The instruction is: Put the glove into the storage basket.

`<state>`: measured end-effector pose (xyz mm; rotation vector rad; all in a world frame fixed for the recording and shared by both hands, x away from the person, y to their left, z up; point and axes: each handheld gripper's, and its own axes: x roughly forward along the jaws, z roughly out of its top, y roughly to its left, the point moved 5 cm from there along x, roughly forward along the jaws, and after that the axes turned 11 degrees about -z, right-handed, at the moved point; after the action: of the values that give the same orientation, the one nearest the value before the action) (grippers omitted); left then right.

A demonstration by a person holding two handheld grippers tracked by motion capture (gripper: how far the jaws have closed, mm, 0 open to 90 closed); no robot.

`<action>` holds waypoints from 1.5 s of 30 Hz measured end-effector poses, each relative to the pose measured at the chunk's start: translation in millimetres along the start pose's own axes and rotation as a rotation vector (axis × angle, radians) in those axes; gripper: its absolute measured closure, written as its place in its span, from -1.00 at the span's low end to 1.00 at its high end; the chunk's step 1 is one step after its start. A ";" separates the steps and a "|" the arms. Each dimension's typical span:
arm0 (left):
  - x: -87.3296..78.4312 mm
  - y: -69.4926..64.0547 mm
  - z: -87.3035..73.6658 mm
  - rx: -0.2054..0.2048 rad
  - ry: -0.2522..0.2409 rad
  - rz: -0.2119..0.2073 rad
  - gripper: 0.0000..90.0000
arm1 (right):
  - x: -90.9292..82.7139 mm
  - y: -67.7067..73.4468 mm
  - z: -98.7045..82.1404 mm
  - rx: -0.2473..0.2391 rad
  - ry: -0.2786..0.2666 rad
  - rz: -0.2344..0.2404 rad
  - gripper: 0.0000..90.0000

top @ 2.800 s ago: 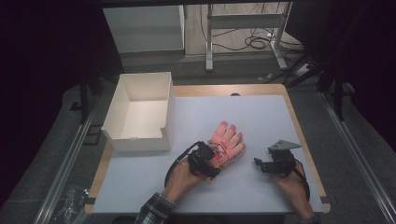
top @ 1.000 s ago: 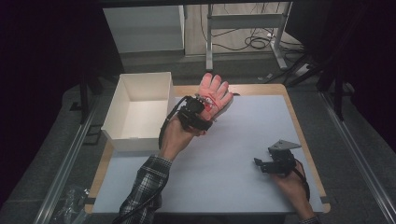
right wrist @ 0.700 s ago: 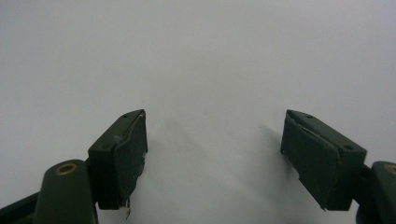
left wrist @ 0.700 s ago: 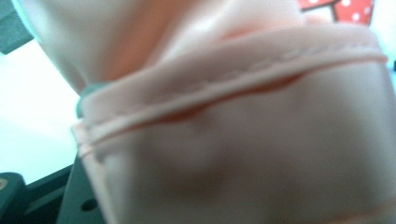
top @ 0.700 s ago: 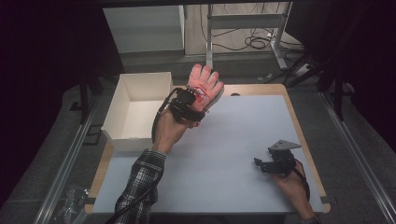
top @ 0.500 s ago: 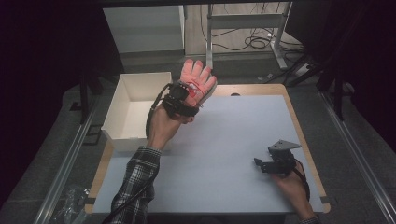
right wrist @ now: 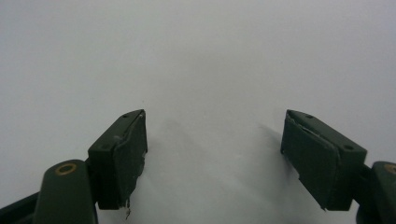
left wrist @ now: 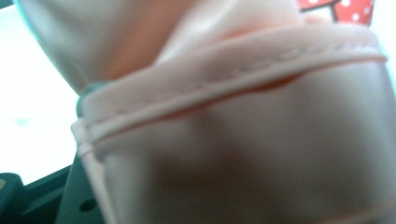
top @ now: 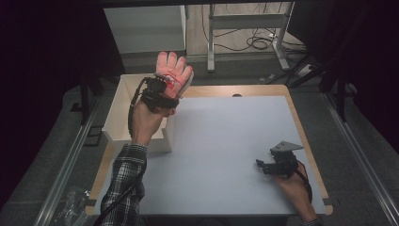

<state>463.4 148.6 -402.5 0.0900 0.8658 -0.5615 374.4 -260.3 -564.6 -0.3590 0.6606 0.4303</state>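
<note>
The left hand-held gripper (top: pixel 162 89) is clamping a pink glove (top: pixel 174 70) and holding it in the air, above the far right corner of the white box (top: pixel 113 123). The glove's fingers are pointing up and away from the person, and its cuff is sitting between the jaws. In the left gripper view the glove (left wrist: pixel 243 116) is pressing right up against the camera, its stitched hem running across the frame, with a patch of red dotted print at the top right corner. The box is standing open at the left edge of the surface (top: pixel 226 141), and the person's left forearm, in a plaid sleeve (top: pixel 123 181), is reaching up past the box's near right corner.

The right hand-held gripper (top: pixel 263 165) is resting on the surface well to the right of the box, near the surface's right edge, with the grey plate on top. In the right gripper view its jaws are standing wide apart with nothing between them, above the bare surface (right wrist: pixel 196 60).
</note>
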 end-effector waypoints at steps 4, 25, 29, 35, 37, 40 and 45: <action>-5.1 16.9 -8.2 -0.036 -0.005 0.031 -0.14 | 0.0 0.0 0.0 0.000 0.000 0.000 -0.49; 21.8 65.3 -49.9 -0.174 0.043 0.109 -0.17 | 0.0 -0.1 -0.1 -0.001 0.001 -0.001 -0.49; 37.5 68.2 -56.3 -0.183 0.077 0.114 -0.18 | 0.0 -0.1 -0.1 0.000 0.001 -0.001 -0.49; 53.3 70.9 -60.6 -0.193 0.129 0.140 -0.21 | 0.0 -0.1 -0.1 0.000 0.001 -0.001 -0.49; 57.6 71.6 -61.2 -0.193 0.149 0.153 -0.22 | 0.0 -0.1 -0.1 0.000 0.000 -0.001 -0.49; 64.1 72.3 -62.5 -0.197 0.177 0.152 -0.24 | 0.0 -0.1 -0.1 0.000 0.000 -0.001 -0.49; 73.8 73.4 -65.3 -0.207 0.217 0.145 -0.26 | 0.0 -0.1 -0.1 0.000 0.000 -0.001 -0.49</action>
<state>492.7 198.7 -510.8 0.0244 1.1147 -0.3273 374.4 -260.4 -564.6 -0.3595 0.6606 0.4291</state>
